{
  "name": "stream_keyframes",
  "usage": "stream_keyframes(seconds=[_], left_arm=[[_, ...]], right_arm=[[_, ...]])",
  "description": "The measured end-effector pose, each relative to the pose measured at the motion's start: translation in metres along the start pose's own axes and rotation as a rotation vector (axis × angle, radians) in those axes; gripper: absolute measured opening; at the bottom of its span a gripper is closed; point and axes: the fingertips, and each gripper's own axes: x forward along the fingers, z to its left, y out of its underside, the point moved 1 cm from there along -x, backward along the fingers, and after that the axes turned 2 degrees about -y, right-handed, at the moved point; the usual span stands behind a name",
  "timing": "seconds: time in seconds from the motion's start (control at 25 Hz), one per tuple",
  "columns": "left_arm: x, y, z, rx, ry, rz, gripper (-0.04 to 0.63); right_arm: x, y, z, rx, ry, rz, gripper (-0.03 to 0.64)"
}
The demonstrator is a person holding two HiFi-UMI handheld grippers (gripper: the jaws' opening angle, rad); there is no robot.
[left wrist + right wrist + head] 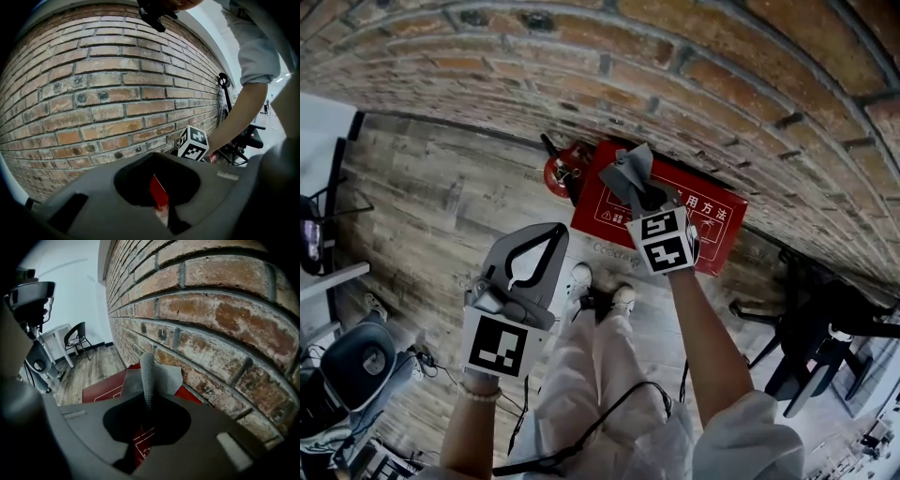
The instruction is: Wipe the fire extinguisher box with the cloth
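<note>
The red fire extinguisher box (712,220) lies on the wood floor against the brick wall; in the right gripper view its red top (105,389) shows below the jaws. My right gripper (645,195) hovers over the box, shut on a grey cloth (630,172) that sticks up folded from the jaws (149,376). My left gripper (553,232) is held lower left of the box, apart from it, shut with nothing in it. In the left gripper view a slice of the red box (158,193) shows through the jaw opening, and the right gripper's marker cube (193,143) sits beyond.
A red fire extinguisher (562,171) lies left of the box by the wall. The person's legs and white shoes (602,292) stand just in front of the box. A black chair (814,347) is at the right, wheeled equipment (352,366) at the left. The brick wall (694,84) runs behind.
</note>
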Motion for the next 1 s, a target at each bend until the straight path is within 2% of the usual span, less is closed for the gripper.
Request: stream_keyframes(seconds=[1.0], left_arm=[[0.032,-0.024,-0.055,0.045,0.083,-0.009,-0.002]], right_arm=[[-0.050,0.054,-0.054,0.060,0.078,0.007,0.018]])
